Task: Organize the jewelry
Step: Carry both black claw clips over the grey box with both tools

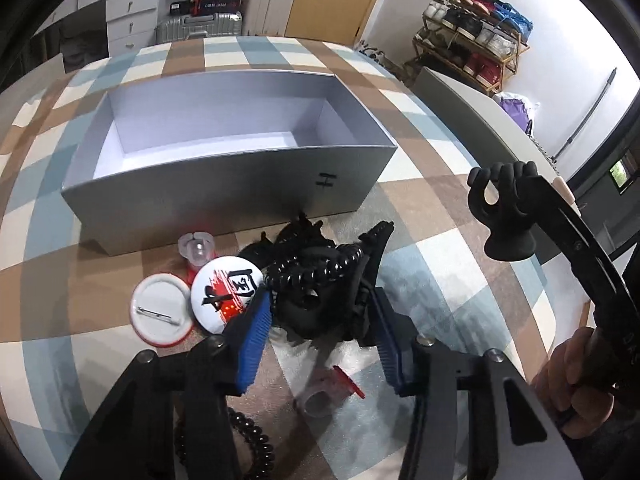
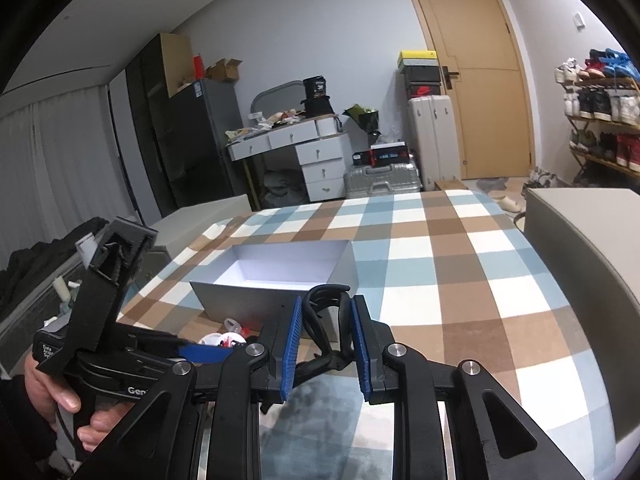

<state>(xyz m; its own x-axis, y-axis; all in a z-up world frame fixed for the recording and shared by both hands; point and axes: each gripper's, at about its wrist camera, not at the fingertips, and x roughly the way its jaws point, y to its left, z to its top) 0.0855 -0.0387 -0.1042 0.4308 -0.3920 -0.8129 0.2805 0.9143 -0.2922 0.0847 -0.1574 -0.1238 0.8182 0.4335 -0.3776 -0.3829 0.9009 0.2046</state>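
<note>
An open grey box [image 1: 224, 184] with a white inside stands on the checked cloth; it also shows in the right wrist view [image 2: 256, 304]. In front of it lies a pile of black hair clips and a black coiled hair tie [image 1: 316, 268]. My left gripper [image 1: 320, 304] is open with its blue pads on either side of the pile. Two round badges [image 1: 224, 292] lie left of it. My right gripper [image 2: 325, 308] is shut on a black hand-shaped holder [image 2: 324, 320], held above the table; the holder also shows in the left wrist view [image 1: 506, 208].
Clear plastic ring pieces with red parts lie near the box [image 1: 196, 248] and under my left gripper [image 1: 328, 392]. Another coiled tie [image 1: 256, 444] lies at the near edge. A grey bench [image 2: 584, 264] stands to the right of the table.
</note>
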